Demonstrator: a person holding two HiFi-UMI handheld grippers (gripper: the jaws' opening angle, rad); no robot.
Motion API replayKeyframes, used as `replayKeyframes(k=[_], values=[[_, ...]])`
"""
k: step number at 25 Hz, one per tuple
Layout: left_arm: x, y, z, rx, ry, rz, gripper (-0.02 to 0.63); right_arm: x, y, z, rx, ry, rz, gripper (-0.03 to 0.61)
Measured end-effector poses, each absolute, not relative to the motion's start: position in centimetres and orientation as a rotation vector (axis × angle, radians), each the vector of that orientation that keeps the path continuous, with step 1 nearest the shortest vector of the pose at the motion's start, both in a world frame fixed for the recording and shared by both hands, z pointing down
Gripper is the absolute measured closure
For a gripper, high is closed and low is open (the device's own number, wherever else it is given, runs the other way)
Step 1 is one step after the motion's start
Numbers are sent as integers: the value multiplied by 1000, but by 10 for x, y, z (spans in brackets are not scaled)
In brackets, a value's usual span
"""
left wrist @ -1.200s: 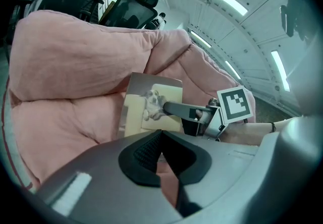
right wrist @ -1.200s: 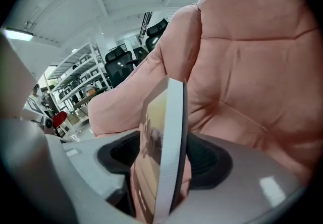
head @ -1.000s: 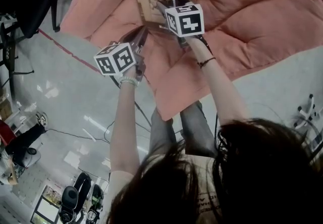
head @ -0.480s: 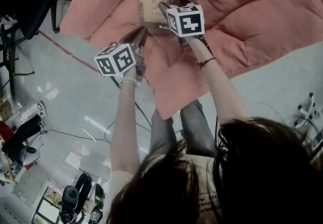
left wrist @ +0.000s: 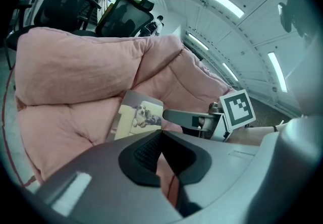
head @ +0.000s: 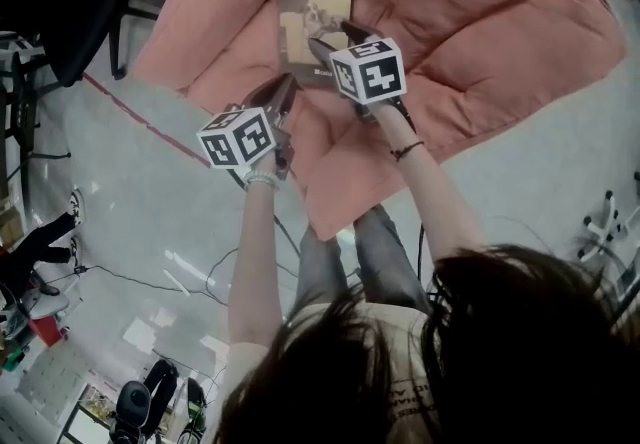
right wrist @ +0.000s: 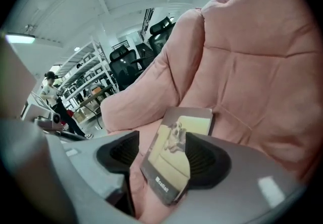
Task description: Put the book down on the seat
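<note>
Starting with the big pink seat: puffy, quilted, soft enough to dip under any load. Resting flat in the seat's hollow, cover up, just below the seat's back cushion: the book, thin, with a dog pictured on the front. Likely light and fairly stiff across the cover, though probably glossy and apt to slide, and liable to bend if pinched at one corner alone. Best taken by the edge nearest the seat's front, cover and pages gripped together close to the spine. Over that same edge, above the seat's middle: the right tongs, spread wide astride the book's near corner and apparently not squeezing it. Lower, above the seat's front lip: the left tongs, pressed together on nothing. Compared with a second ago: then lifted and tilted clear of the seat in the right tongs, lower half a second ago, now laid down and seemingly released.
</note>
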State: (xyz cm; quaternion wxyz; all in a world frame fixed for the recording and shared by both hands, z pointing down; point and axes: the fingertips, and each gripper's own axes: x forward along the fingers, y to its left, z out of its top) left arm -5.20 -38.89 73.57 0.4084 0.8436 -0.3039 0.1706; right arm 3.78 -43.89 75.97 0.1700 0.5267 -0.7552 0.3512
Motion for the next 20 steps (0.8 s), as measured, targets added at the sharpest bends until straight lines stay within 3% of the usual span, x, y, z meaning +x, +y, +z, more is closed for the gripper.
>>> replayKeyframes(k=[4, 12, 20], values=[[-51, -376, 696, 2147, -783, 384, 615, 30, -421, 714, 1500, -2214, 1005, 318], [-56, -354, 605, 2209, -820, 237, 615, 13, -387, 609, 1503, -2384, 984, 465], [-71, -332, 532, 2264, -850, 116, 615, -11, -355, 529, 1437, -2518, 908, 505]])
